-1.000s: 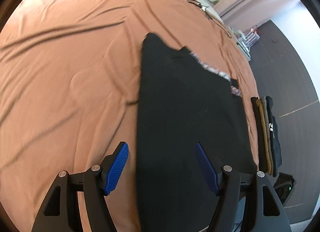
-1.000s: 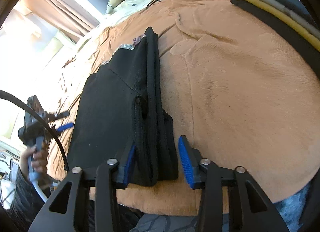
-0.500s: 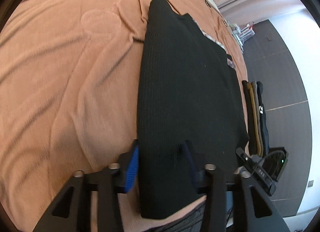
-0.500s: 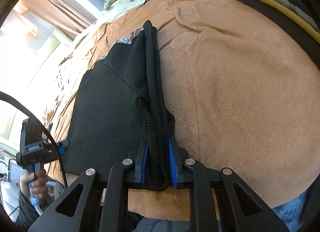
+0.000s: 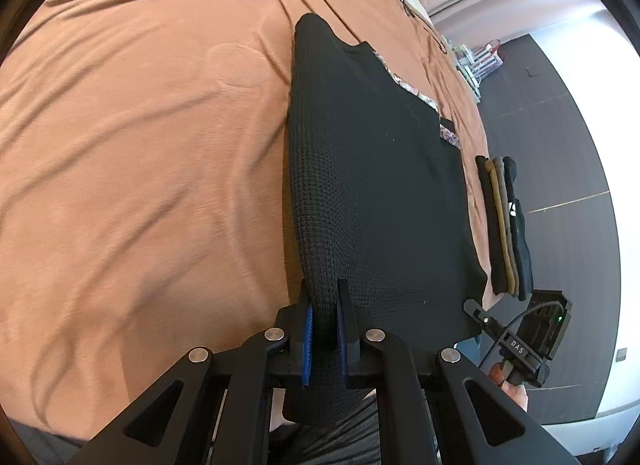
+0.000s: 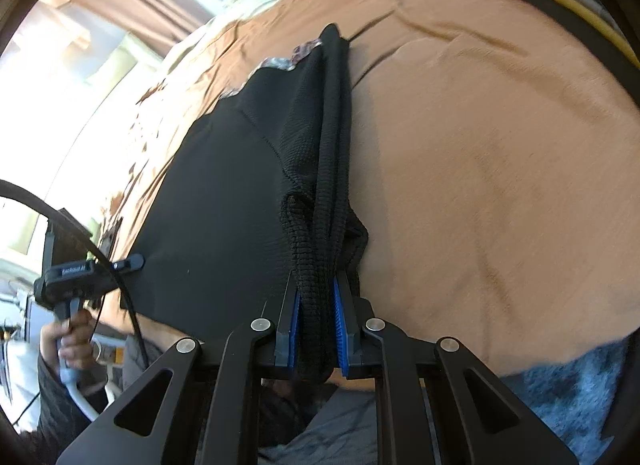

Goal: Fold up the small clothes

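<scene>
Since the earlier frames both grippers have been brought up to the near edge of the black garment (image 5: pixel 372 185), and their jaws, wide apart then, have been narrowed onto the cloth. The left gripper (image 5: pixel 325 339) is seen at lower centre of its view; its jaws are closing, with the near left corner of the knit pinched between the blue pads. The right gripper (image 6: pixel 317 329), at lower centre of its own view, is likewise closing, with the bunched, folded right edge of the garment clamped between its pads.

The garment is laid flat on the bed (image 5: pixel 140 153), which is covered by a tan blanket. In both views its long axis runs from the grippers at the bottom of the frame toward the top, so the free far end lies straight ahead of both grippers. The near edge is thus held at both corners, one per hand, neither hand being nearer to the far end.

A stack of folded clothes (image 5: pixel 506 225) is seen at the right of the left wrist view, just beside the garment and apart from it.

Judgement: the step in hand is the grasp for a lengthwise fold; the near edge would need to be carried up-frame over the far end.
</scene>
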A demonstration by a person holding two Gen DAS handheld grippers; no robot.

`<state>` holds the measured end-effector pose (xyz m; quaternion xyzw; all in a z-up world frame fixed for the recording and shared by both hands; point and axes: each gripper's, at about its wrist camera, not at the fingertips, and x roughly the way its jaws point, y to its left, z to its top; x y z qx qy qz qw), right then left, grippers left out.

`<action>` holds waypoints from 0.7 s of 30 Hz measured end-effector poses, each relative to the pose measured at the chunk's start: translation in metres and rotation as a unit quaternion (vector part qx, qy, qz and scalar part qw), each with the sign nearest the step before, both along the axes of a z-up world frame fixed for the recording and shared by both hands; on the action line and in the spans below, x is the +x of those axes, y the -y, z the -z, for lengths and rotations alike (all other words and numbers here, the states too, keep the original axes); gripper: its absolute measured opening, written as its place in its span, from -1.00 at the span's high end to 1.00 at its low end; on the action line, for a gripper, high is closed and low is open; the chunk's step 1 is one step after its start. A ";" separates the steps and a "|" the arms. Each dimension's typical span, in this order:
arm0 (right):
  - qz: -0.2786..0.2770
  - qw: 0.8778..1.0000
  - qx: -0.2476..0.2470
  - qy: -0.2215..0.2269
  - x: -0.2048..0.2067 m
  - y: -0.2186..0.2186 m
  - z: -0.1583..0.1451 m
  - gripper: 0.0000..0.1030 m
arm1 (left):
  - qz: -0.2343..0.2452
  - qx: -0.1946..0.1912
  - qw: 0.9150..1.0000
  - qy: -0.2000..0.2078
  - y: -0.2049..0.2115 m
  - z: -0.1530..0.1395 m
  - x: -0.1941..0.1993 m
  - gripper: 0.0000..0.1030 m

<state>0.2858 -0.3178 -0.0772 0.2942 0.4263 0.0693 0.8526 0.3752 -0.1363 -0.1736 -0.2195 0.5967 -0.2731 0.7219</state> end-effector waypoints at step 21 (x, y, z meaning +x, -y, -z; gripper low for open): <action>-0.082 0.996 0.016 0.010 0.047 -0.023 -0.002 -0.12 | -0.004 0.052 0.999 -0.010 -0.073 -0.002 -0.023 0.73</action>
